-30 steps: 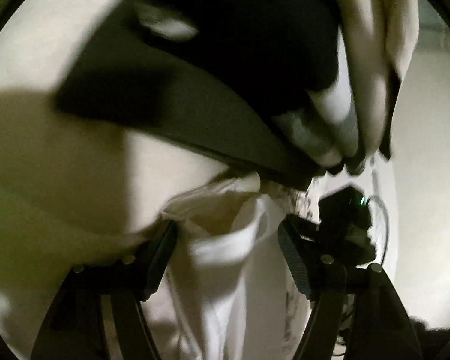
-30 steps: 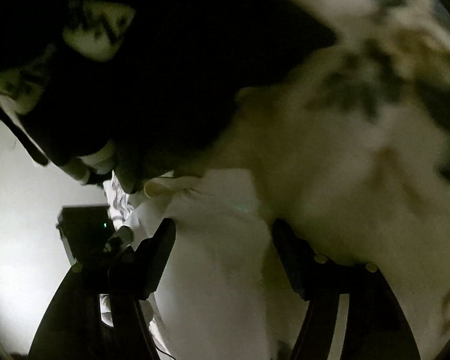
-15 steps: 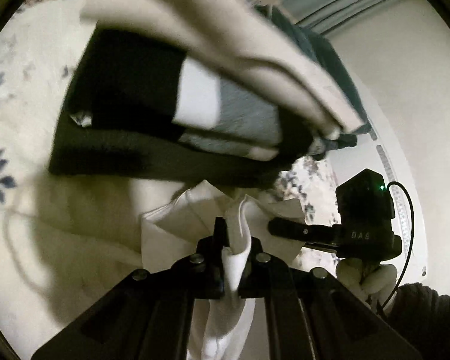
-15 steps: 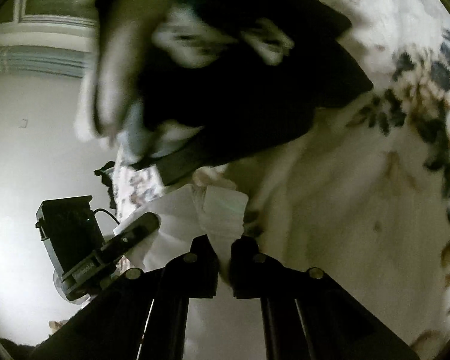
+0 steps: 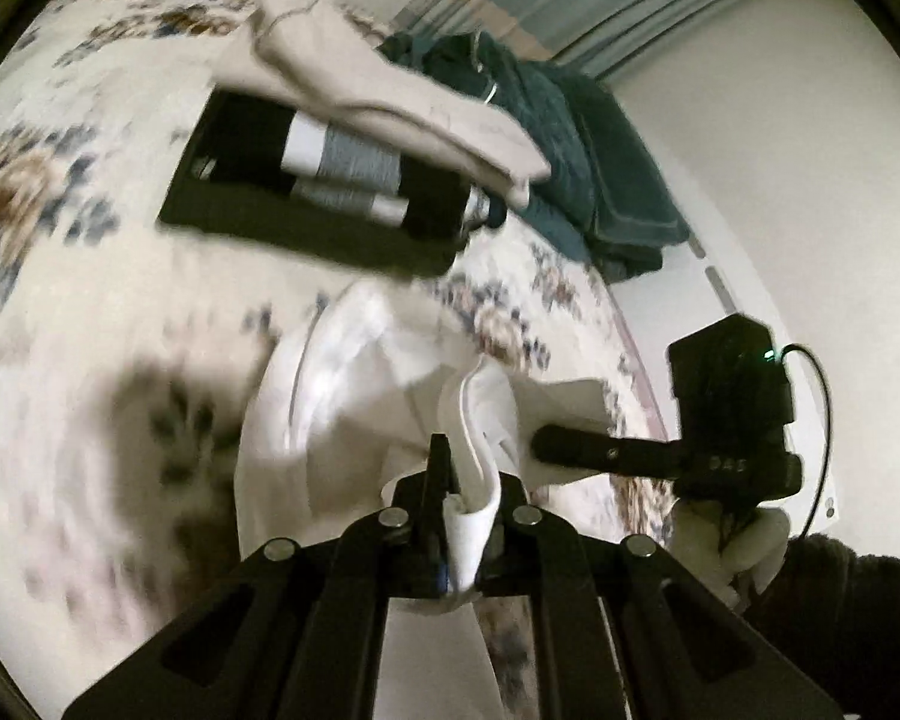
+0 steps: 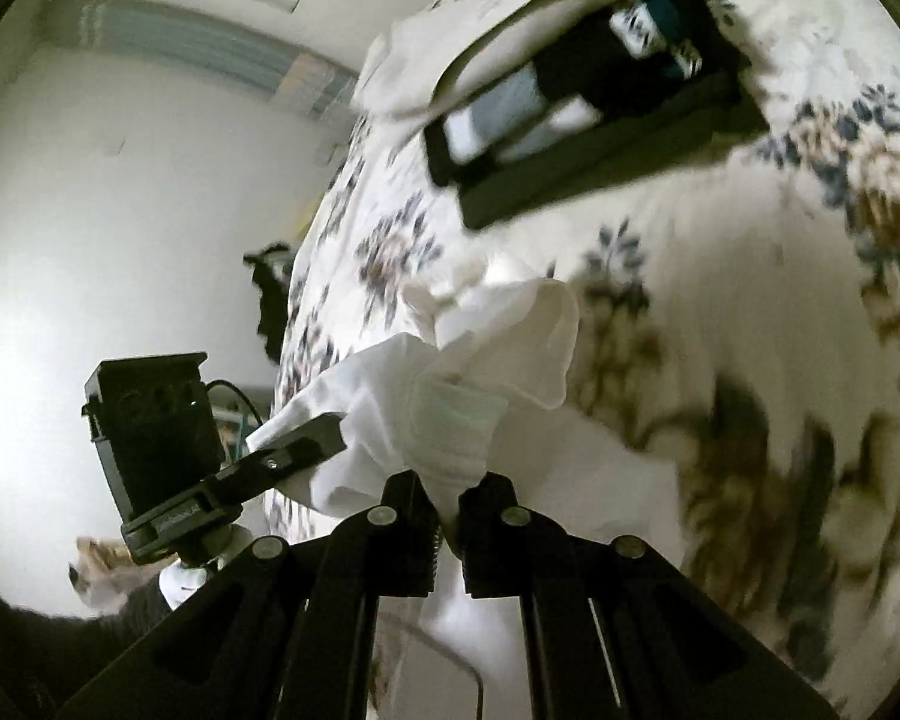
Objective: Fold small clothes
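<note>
Both grippers risen off floral bedspread (image 5: 90, 300) since earlier frames, white garment (image 5: 342, 396) lifted with them. Left gripper (image 5: 471, 501) clamped on bunched edge; right gripper (image 6: 447, 507) clamped on neighbouring edge. Garment hangs between, thin, soft, creased. Step: pick-up before fold. Next, likely: spread edges apart, lay flat beside folded stack (image 5: 342, 174).

Left gripper (image 5: 471, 495) and right gripper (image 6: 447, 507) — matte black, silver round screws on the finger links. Black camera block (image 5: 729, 402), green light, thin black cable; dark sleeve (image 5: 840, 606).
</note>
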